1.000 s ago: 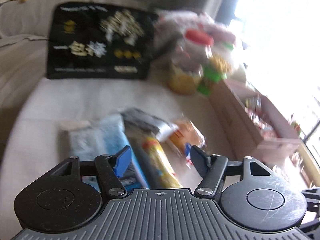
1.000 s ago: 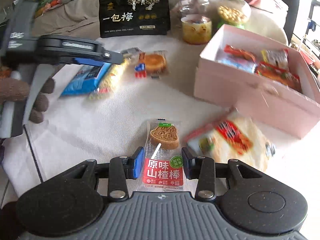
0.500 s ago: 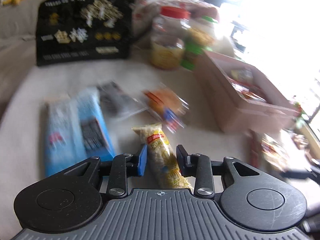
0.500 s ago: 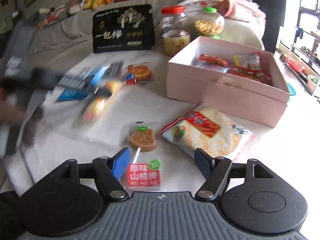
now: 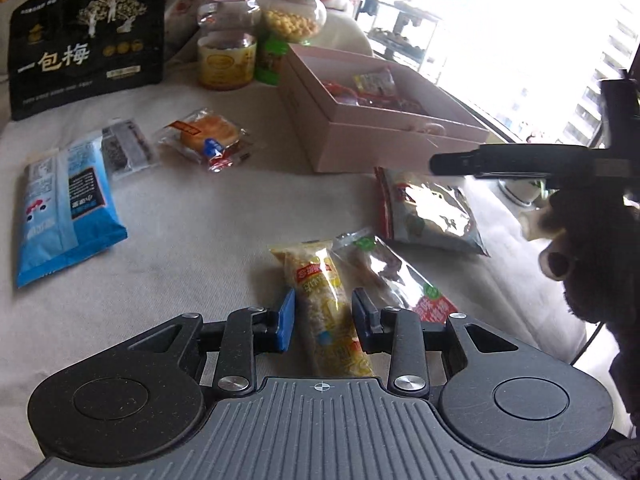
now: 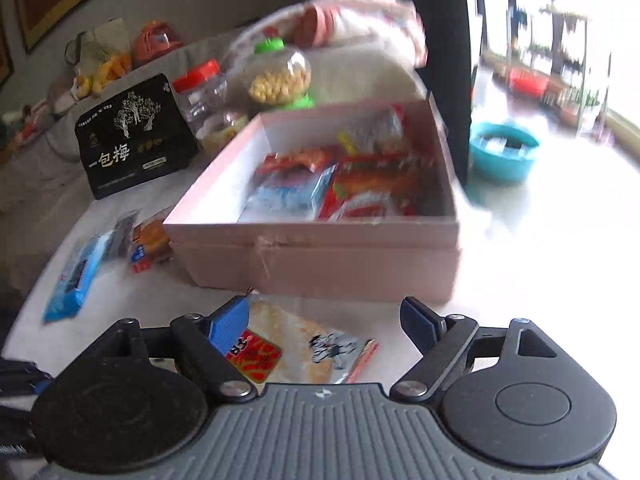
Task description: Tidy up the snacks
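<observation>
My left gripper point(image 5: 322, 325) has its jaws partly open around a long yellow snack bar point(image 5: 326, 304) that lies on the white cloth beside a clear hawthorn-stick packet point(image 5: 394, 276). My right gripper point(image 6: 326, 326) is wide open and empty above a rice-cracker bag point(image 6: 300, 350), in front of the pink box point(image 6: 320, 264) that holds several snack packets. The right gripper also shows side-on in the left wrist view point(image 5: 500, 162), over the rice-cracker bag point(image 5: 430, 210).
A blue packet point(image 5: 66, 204), a dark packet point(image 5: 126, 148) and a wrapped cake point(image 5: 206, 138) lie at the left. A black plum bag point(image 5: 86, 44), a red-lidded jar point(image 5: 228, 36) and a green-lidded jar point(image 5: 290, 30) stand at the back. A teal bowl point(image 6: 502, 154) sits right of the box.
My left gripper carried the yellow bar to beside the hawthorn packet and its jaws have opened slightly. My right gripper let go of the hawthorn packet, opened wide and moved toward the rice-cracker bag and box.
</observation>
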Tool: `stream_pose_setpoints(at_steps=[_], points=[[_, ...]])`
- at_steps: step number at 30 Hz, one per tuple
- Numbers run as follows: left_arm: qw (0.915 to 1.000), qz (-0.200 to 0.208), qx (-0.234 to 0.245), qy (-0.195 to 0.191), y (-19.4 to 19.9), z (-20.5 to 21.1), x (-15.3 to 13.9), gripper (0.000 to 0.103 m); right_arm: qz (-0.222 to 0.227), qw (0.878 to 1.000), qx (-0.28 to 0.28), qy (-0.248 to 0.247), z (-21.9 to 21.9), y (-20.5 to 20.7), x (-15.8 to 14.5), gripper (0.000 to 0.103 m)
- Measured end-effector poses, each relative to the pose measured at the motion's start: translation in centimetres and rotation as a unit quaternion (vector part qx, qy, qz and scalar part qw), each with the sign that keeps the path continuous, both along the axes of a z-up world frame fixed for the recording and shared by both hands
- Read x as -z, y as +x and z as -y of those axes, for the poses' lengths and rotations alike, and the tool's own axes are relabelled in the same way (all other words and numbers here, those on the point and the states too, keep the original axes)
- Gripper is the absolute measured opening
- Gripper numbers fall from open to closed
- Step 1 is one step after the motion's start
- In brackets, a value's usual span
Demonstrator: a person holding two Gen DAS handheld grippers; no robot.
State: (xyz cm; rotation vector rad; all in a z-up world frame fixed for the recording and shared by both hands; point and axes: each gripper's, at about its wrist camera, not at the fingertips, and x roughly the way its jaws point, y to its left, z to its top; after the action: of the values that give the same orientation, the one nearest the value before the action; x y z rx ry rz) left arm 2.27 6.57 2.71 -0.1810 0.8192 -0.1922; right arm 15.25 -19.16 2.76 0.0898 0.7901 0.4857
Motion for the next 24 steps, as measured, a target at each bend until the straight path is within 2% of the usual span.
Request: stream_pose_setpoints(at_steps=[3, 9, 13, 18, 20, 24], points=[[1.0, -0.004, -0.005, -0.006, 0.0, 0.1, 0.4, 0.038, -0.049, 0.998, -0.026, 0.04, -0.5, -0.7, 1.2, 0.084], [1.0, -0.001, -0.005, 0.002, 0.1, 0.4, 0.5, 0.038, -0.036, 0.991, -0.127, 0.004, -2.6, -6.3, 0.8, 0.084], [1.0, 0.006, -0.004, 0.002, -0.1, 0.5, 0.6, 0.039, 0.016, 0.992, -0.122, -0.043, -3.6, -8.5, -0.1, 0.085], [0.9998, 0.017, -0.002, 0.01, -0.4, 0.8, 0.8, 0.04, 0.069, 0.989, -0.107, -0.072, -5.5, -8.3, -0.4, 0.089], [0.9998, 0.019, -0.007, 0.0, -0.5, 0.6, 0.9, 0.04, 0.063, 0.99, -0.103, -0.074, -6.6, -7.1, 0.1, 0.089], [0.9998, 0.018, -0.01, -0.007, -0.6, 0.3, 0.9, 0.04, 0.018, 0.992, -0.096, -0.076, -8.0, -5.4, 1.3, 0.09]])
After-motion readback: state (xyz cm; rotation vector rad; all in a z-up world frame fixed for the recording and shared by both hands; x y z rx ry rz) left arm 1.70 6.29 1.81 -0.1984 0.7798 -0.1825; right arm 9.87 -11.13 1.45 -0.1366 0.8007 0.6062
